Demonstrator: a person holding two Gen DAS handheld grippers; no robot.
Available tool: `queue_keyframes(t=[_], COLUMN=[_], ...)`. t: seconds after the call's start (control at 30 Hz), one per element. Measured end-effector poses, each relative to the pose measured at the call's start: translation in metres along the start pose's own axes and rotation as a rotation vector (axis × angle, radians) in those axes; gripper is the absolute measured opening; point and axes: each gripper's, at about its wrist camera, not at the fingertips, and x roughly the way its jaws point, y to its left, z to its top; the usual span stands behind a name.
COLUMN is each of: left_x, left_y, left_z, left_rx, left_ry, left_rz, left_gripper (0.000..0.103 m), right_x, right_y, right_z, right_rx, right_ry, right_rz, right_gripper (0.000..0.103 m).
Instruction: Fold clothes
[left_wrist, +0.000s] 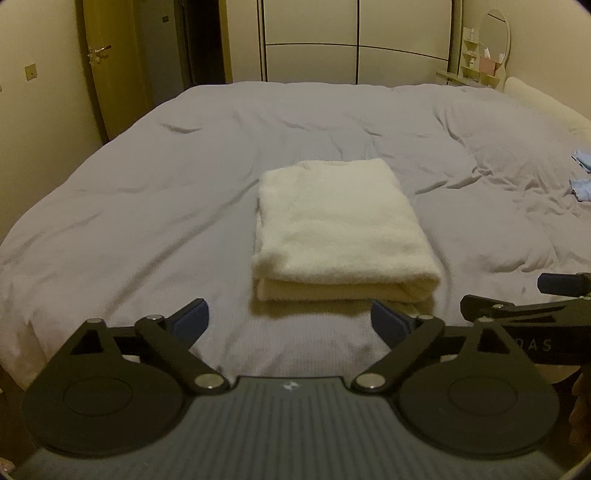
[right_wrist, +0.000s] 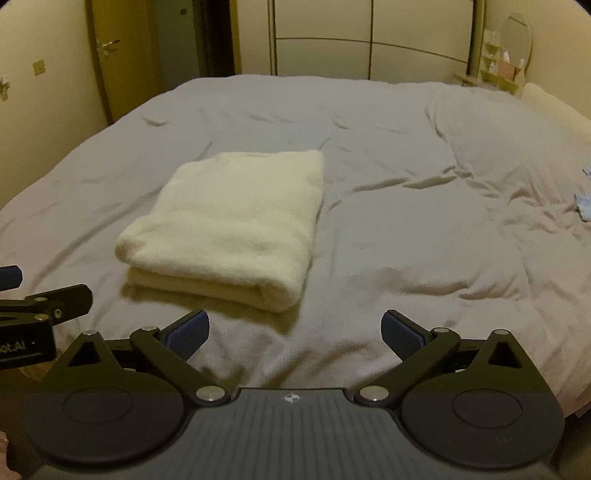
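A cream garment (left_wrist: 340, 229) lies folded into a thick rectangle on the grey bed cover (left_wrist: 147, 206), its rolled fold edge facing me. My left gripper (left_wrist: 290, 319) hovers open just short of that near edge, nothing between its blue pads. In the right wrist view the same folded garment (right_wrist: 229, 225) sits left of centre. My right gripper (right_wrist: 295, 334) is open and empty over bare cover, to the right of the garment's near corner. Each gripper's black frame shows at the edge of the other's view.
Light blue cloth (left_wrist: 581, 177) lies at the bed's right edge. A cream pillow or headboard (left_wrist: 543, 107) is at the far right. Wardrobe doors (left_wrist: 354, 40), a wooden door (left_wrist: 110, 66) and a shelf with a round mirror (left_wrist: 495, 40) stand beyond the bed.
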Motion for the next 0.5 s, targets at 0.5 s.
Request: queue_keyframes(t=[0.5], left_x=[0.019], left_y=[0.004], left_z=[-0.003], left_rx=[-0.03], left_ry=[0.077], left_rz=[-0.011], left_gripper=[0.099], right_x=[0.019], right_y=[0.0], right_z=[0.001], right_rx=[0.01], right_ry=[0.047], right_rz=[0.016], right_gripper=[0.102])
